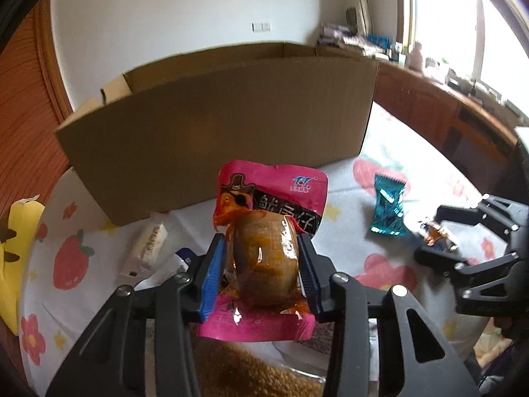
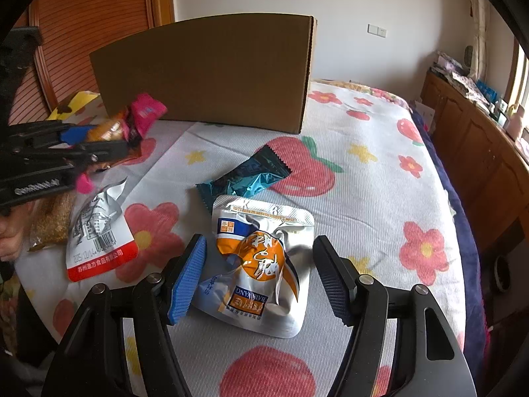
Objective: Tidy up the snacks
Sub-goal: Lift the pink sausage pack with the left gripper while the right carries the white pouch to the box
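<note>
Your left gripper [image 1: 263,261] clamps the pink snack pack [image 1: 269,231] above the bedspread [image 2: 363,198] (cardboard box [image 1: 215,125] behind); your right gripper [image 2: 261,278] stands open astride the silver pouch [image 2: 261,261]

Light: daylight is admitted through the bright overexposed window [image 1: 496,26] at the right | Glare: highlights are seen on the crinkled silver foil pouch [image 2: 261,264] | Shadow: the tall brown cardboard box face [image 1: 215,125] is left dim | Distortion: edges are bent and vignetted black | Blur: slight in the left view.
</note>
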Action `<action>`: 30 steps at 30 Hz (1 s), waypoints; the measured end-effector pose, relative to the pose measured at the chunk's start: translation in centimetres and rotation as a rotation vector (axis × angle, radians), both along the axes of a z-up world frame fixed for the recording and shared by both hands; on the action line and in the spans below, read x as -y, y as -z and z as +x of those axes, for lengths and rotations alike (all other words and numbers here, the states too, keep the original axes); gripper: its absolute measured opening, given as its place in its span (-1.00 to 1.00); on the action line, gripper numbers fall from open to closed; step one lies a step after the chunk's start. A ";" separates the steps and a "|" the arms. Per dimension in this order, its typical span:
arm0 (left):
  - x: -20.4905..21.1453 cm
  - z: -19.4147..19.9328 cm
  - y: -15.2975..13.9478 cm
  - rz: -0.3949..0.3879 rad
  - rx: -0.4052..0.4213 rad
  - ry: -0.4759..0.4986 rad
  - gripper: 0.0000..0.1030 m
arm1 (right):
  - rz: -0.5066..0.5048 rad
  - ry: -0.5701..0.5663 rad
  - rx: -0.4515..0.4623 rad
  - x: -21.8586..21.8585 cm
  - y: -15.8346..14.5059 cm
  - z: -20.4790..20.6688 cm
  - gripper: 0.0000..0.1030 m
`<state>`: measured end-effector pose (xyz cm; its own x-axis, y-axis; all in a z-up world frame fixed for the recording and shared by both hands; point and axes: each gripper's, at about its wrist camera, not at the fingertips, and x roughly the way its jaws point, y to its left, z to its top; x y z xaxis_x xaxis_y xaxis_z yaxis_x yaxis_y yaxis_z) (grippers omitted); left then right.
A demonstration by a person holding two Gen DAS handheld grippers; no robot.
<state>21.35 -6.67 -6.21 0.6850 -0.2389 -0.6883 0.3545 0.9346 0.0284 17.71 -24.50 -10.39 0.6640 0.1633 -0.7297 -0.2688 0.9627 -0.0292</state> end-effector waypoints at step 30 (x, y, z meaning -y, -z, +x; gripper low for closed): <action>-3.7 -7.5 -4.6 -0.146 0.130 -0.051 -0.20 | -0.024 -0.031 -0.070 -1.0 -0.6 -0.1 -0.23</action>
